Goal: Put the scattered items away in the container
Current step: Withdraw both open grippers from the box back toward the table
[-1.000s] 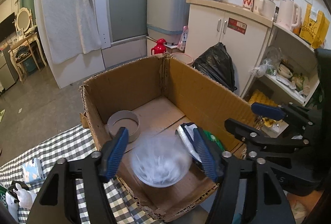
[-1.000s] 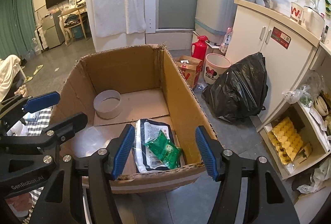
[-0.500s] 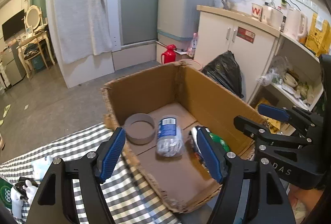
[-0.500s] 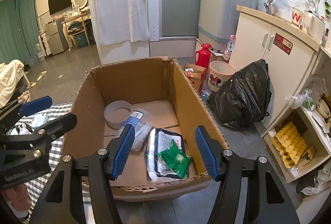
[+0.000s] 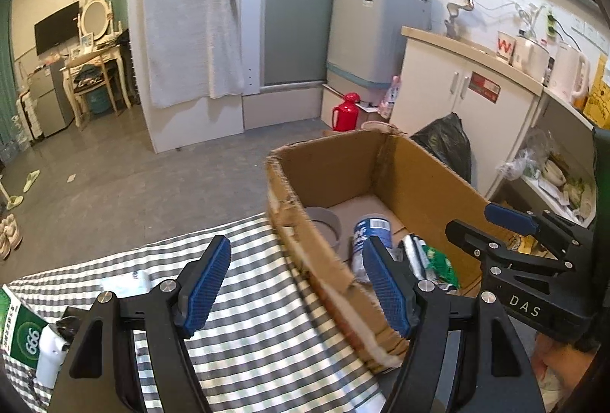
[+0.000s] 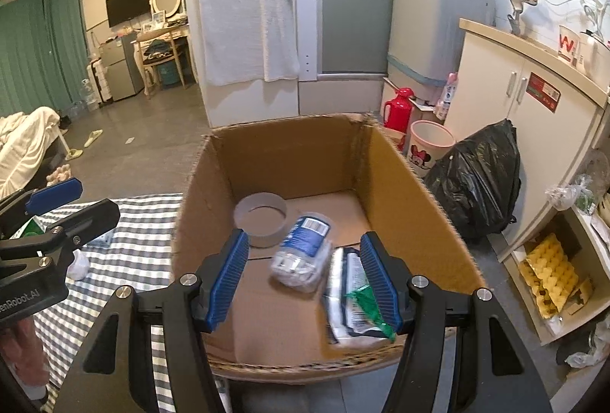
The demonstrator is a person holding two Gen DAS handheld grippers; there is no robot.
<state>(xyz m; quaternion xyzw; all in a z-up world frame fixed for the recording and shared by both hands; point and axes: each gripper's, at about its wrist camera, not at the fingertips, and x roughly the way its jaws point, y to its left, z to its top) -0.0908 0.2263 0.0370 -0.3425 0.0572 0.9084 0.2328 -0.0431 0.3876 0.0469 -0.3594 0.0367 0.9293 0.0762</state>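
An open cardboard box (image 6: 400, 192) stands at the edge of the checked tablecloth (image 5: 267, 329). Inside it lie a clear plastic bottle (image 6: 303, 253) with a blue label, a grey ring (image 6: 261, 218) and a silver packet (image 6: 354, 298) with a green wrapper on it. My right gripper (image 6: 303, 283) hovers open above the box's near end, holding nothing. My left gripper (image 5: 295, 283) is open and empty over the cloth, straddling the box's left wall (image 5: 316, 260). A green carton (image 5: 19, 329), a white object (image 5: 49, 356) and a tissue pack (image 5: 126, 281) lie on the cloth to the left.
A black rubbish bag (image 6: 476, 184), a white cabinet (image 6: 526, 100) and an open shelf with a yellow egg tray (image 6: 549, 272) stand right of the box. A red flask (image 6: 398, 108) and a pink bin (image 6: 429, 146) sit behind it. Grey floor spreads beyond the table.
The bottle dropped from between my left fingers and now lies in the box. My left gripper pulled back left, over the cloth. The right gripper drew back slightly.
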